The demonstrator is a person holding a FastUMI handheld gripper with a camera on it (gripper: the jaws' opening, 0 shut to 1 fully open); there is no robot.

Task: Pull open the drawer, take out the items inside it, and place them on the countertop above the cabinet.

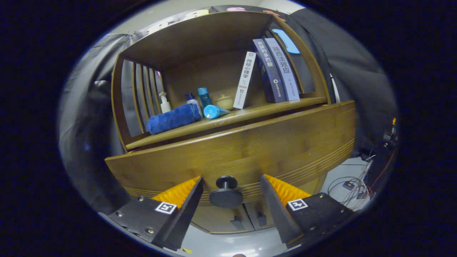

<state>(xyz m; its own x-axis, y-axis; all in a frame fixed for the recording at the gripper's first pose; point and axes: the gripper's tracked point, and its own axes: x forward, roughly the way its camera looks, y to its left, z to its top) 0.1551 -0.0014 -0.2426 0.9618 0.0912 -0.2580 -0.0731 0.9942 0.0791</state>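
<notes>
A wooden cabinet has a wide drawer front [250,146] with a dark round knob [226,192] low on its face. The drawer looks closed; what is inside is hidden. My gripper [231,182] is open, and the knob sits in the gap between the two fingers without either one touching it. Above the drawer runs the countertop [257,112], the floor of an open shelf.
On the countertop lie a rolled blue towel [174,118], a white pump bottle [164,103], blue bottles [204,97], a tipped blue tube [214,111], a small cream jar [224,101] and three upright books [271,71]. Lower cabinet doors [242,217] sit below. Cables [351,185] trail on the floor.
</notes>
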